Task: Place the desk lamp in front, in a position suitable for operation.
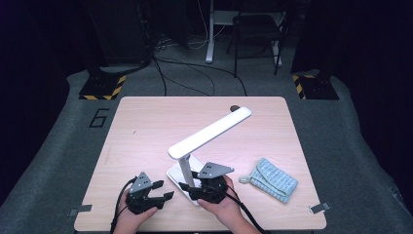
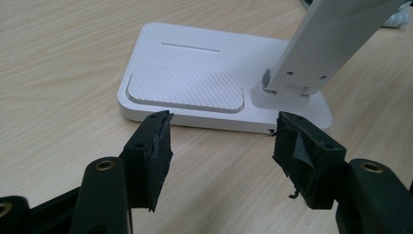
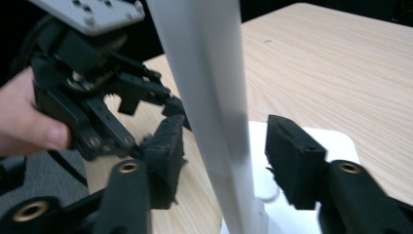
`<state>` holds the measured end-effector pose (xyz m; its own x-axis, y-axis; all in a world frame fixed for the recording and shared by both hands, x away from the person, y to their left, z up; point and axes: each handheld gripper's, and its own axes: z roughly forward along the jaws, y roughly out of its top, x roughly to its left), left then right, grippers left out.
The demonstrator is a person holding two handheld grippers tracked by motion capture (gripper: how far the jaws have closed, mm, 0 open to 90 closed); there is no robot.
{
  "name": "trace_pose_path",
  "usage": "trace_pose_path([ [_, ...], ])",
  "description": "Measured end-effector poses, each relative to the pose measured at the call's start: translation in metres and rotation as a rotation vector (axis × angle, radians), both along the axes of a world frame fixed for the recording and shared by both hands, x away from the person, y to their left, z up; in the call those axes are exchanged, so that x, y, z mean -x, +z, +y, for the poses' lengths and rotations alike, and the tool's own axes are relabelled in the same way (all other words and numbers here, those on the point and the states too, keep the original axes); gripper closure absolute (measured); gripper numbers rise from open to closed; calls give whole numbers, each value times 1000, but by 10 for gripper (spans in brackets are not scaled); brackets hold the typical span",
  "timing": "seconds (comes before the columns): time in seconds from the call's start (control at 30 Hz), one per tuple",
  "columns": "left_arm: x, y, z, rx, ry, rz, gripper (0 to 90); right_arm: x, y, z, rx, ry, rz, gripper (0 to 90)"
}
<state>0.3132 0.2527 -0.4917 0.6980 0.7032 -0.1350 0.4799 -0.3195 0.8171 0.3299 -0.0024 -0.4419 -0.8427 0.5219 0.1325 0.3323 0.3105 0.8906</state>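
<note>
A white desk lamp stands near the table's front edge, with its flat base [image 1: 176, 174], a short upright post [image 1: 185, 168] and a long arm [image 1: 214, 130] slanting up to the far right. My right gripper [image 1: 187, 187] is open, with its jaws on either side of the post [image 3: 214, 112] low down, a small gap showing on each side. My left gripper [image 1: 164, 190] is open just left of the base. In the left gripper view the base [image 2: 195, 87] with its ribbed pad lies right ahead of the open left gripper [image 2: 221, 141]. The left gripper [image 3: 97, 97] also appears beyond the post.
A light blue knitted pouch [image 1: 269, 179] lies on the table [image 1: 146, 126] to the right of the lamp. A small dark spot [image 1: 234, 107] marks the table's far edge. Metal clips [image 1: 319, 208] sit at the front corners. Cables and a chair [image 1: 255, 29] are on the floor beyond.
</note>
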Motion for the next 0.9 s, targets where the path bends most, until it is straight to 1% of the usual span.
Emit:
trace_pose_path([
  [0.07, 1, 5, -1, 9, 3, -5, 385, 1, 1, -4, 16, 7, -10, 453],
  [0.1, 2, 7, -1, 14, 5, -15, 384, 2, 2, -9, 23, 11, -14, 439],
  [0.13, 3, 11, -2, 32, 4, -16, 383, 3, 2, -11, 23, 4, -22, 436],
  [0.2, 5, 21, -4, 55, -1, -23, 381, 5, 4, -20, 12, -15, -21, 421],
  [0.23, 6, 27, -5, 64, -10, -28, 378, 5, 5, -25, 6, -19, -28, 417],
  [0.3, 9, 39, -9, 79, -27, -41, 376, 7, 6, -33, 3, -42, -28, 377],
  [0.33, 10, 45, -12, 83, -29, -57, 374, 7, 6, -37, 4, -37, -32, 375],
  [0.37, 12, 51, -14, 93, -41, -59, 372, 9, 7, -41, 11, -44, -43, 379],
  [0.4, 14, 57, -17, 96, -53, -64, 371, 10, 8, -44, 26, -53, -64, 379],
  [0.43, 15, 64, -21, 89, -68, -74, 369, 12, 8, -48, 31, -58, -72, 379],
  [0.53, 17, 78, -32, 83, -93, -101, 369, 14, 11, -61, 1, -71, -71, 378],
  [0.57, 17, 85, -37, 83, -104, -101, 369, 14, 11, -65, -7, -76, -71, 378],
  [0.6, 17, 91, -40, 72, -121, -99, 369, 14, 11, -70, -14, -87, -66, 378],
  [0.63, 16, 94, -43, 69, -120, -103, 369, 14, 11, -74, -15, -95, -71, 378],
  [0.67, 15, 99, -48, 68, -129, -91, 369, 13, 10, -77, -20, -102, -73, 378],
  [0.73, 14, 105, -54, 57, -137, -89, 369, 11, 6, -85, -16, -123, -66, 378],
  [0.77, 13, 107, -58, 54, -125, -97, 367, 10, 4, -89, -14, -130, -64, 377],
  [0.8, 12, 110, -60, 48, -125, -91, 368, 9, 2, -92, -23, -135, -66, 377],
  [0.83, 11, 110, -62, 54, -114, -96, 369, 8, 0, -96, -25, -142, -60, 377],
  [0.87, 9, 111, -63, 57, -113, -91, 372, 7, -2, -100, -28, -150, -58, 377],
  [0.9, 7, 111, -64, 56, -105, -91, 373, 6, -3, -102, -42, -160, -50, 375],
])
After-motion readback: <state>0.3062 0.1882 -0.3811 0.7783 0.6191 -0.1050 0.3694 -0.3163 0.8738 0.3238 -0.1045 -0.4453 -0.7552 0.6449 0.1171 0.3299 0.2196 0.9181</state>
